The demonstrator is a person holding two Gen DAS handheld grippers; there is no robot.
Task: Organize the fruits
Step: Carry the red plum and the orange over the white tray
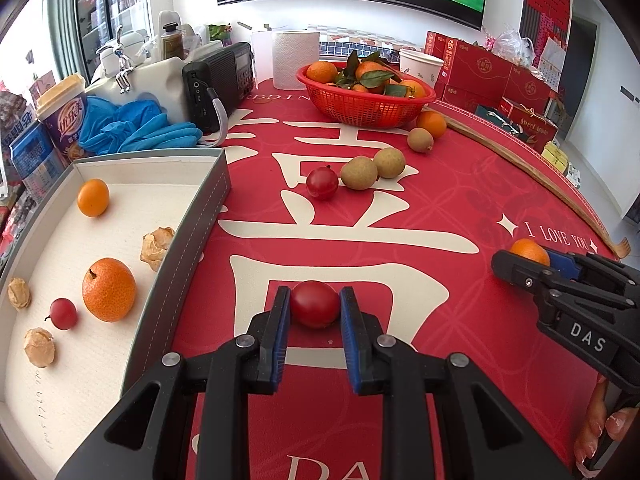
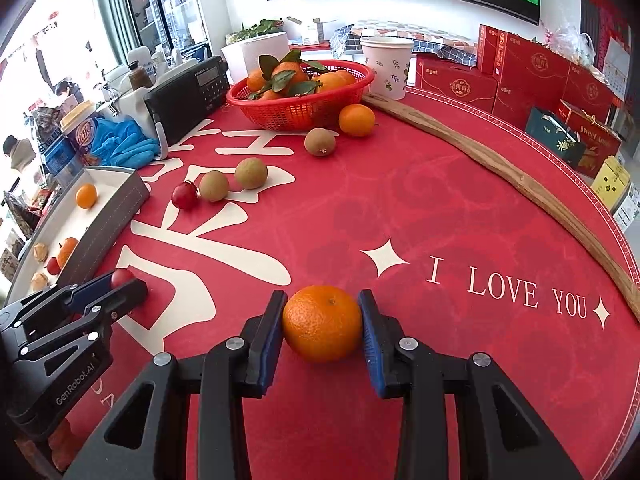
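My left gripper (image 1: 314, 302) is shut on a small red tomato (image 1: 314, 308), down at the red tablecloth. The right wrist view shows the same gripper (image 2: 122, 286) at the lower left, beside the tray. My right gripper (image 2: 322, 312) is shut on an orange (image 2: 322, 324), its blue pads (image 2: 370, 336) pressing both sides. It also shows in the left wrist view (image 1: 520, 260). The white-lined tray (image 1: 200, 216) on the left holds two oranges (image 1: 108, 290), a red tomato (image 1: 63, 313) and several papery husked fruits (image 1: 157, 246).
Loose on the cloth lie a red tomato (image 1: 322, 183), three brown-green fruits (image 1: 359, 173) and an orange (image 1: 431, 123). A red basket (image 1: 360, 110) of leafy oranges stands behind them. A radio (image 1: 218, 80), blue gloves (image 1: 136, 128), cups and red boxes (image 1: 480, 68) line the far edge. A wooden stick (image 2: 500, 172) lies at the right.
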